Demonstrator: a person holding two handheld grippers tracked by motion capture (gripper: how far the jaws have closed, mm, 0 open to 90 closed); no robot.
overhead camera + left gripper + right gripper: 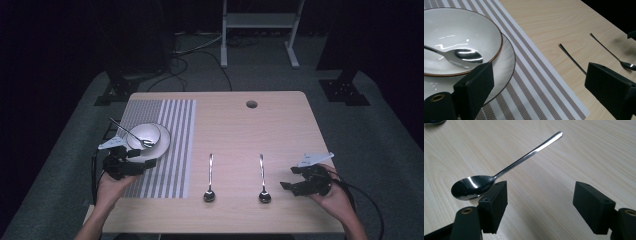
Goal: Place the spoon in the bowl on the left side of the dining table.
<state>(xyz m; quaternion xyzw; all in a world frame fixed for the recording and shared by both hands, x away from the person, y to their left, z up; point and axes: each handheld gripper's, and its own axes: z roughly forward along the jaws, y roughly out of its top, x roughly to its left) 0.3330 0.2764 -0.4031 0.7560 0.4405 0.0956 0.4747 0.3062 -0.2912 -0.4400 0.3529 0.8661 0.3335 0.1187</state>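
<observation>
A white bowl (145, 134) (461, 30) sits on a white plate (163, 142) (506, 62) on the striped placemat (170, 150) (536, 95). A metal spoon (131, 134) (466, 55) rests in the bowl, handle pointing up and left. My left gripper (147, 159) (539, 75) is open and empty, just in front of the plate's near rim. Two more spoons (210, 177) (262, 177) lie on the bare wood, bowls toward me. My right gripper (289, 178) (541, 195) is open beside the right-hand spoon (499, 173), which lies just off its left jaw.
The wooden table (280, 130) has a round cable hole (251, 104) near its far edge. Beyond it, a white frame stand (260, 25) and cables sit on the grey floor. Both forearms enter from the table's near edge.
</observation>
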